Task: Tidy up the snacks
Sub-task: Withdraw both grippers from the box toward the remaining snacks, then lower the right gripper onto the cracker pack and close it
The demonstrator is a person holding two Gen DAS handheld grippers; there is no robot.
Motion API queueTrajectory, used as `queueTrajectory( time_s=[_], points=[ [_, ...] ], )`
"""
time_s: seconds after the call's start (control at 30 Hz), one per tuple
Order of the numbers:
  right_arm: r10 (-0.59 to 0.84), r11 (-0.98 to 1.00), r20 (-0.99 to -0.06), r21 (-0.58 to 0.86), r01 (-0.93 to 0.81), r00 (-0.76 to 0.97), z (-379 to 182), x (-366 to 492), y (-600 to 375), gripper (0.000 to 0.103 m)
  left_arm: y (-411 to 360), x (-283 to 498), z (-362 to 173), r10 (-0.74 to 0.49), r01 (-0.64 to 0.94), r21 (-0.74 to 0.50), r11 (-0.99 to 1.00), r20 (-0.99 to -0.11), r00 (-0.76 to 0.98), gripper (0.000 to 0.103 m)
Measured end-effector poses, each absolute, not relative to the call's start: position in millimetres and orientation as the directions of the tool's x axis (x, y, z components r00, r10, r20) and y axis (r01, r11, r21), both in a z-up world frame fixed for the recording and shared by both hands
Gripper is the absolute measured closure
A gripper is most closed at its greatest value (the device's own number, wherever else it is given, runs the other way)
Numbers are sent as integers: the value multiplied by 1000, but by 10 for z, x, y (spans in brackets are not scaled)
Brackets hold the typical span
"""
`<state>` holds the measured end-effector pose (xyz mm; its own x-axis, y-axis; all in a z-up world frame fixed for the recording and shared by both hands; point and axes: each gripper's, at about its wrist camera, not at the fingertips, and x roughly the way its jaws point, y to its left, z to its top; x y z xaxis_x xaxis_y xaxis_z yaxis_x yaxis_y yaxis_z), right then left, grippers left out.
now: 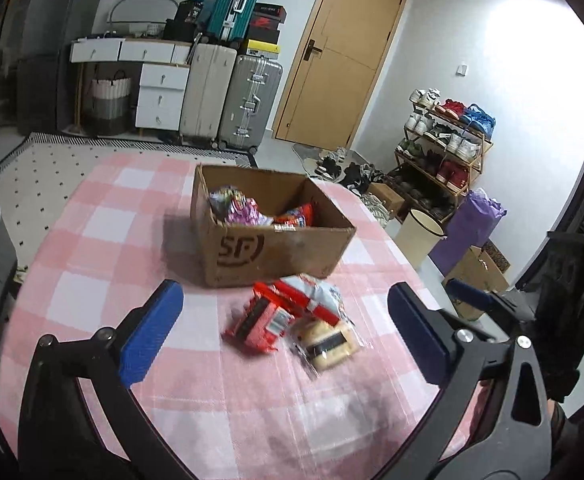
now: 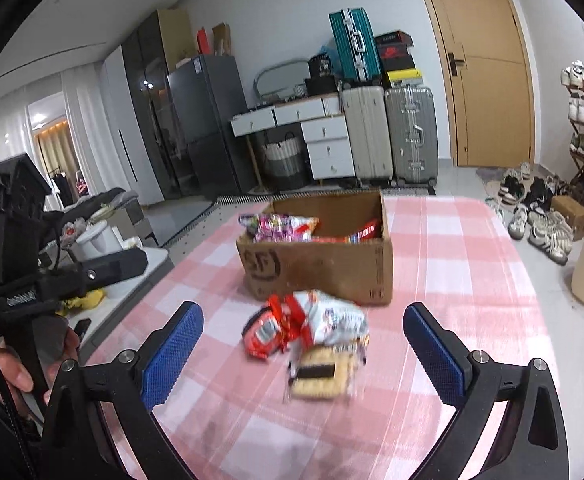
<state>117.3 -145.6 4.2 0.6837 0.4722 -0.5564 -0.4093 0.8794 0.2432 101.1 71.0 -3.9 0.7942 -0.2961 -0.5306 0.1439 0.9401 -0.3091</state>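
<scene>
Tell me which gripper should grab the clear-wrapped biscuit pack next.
Probably right. The biscuit pack lies centred between the open right gripper, nearest of the loose snacks. The left gripper is also open, but there the red packet sits nearer centre, the biscuits off right.

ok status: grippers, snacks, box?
Left gripper and right gripper open, empty. Three snack packs loose on the checked cloth, near the cardboard box. Nothing in the way.

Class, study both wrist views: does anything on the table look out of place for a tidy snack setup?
Yes. Three snack packets, a red packet, a white-and-red bag and clear-wrapped biscuits, lie heaped on the checked tablecloth in front of the cardboard box, which already holds other snacks.
</scene>
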Motion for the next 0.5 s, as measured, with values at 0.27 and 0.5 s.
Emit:
queueTrajectory(
  time_s=[0.27, 0.5],
  points=[
    [459, 886, -622, 270, -377, 634, -373, 1255, -1404, 1, 683, 1141, -485, -293, 115, -317, 941, -600, 745, 1],
    [451, 889, -680, 283, -360, 579, -713, 1460, -1347, 1, 694, 1281, -794, -297, 97, -329, 939, -638, 711, 1]
  ],
)
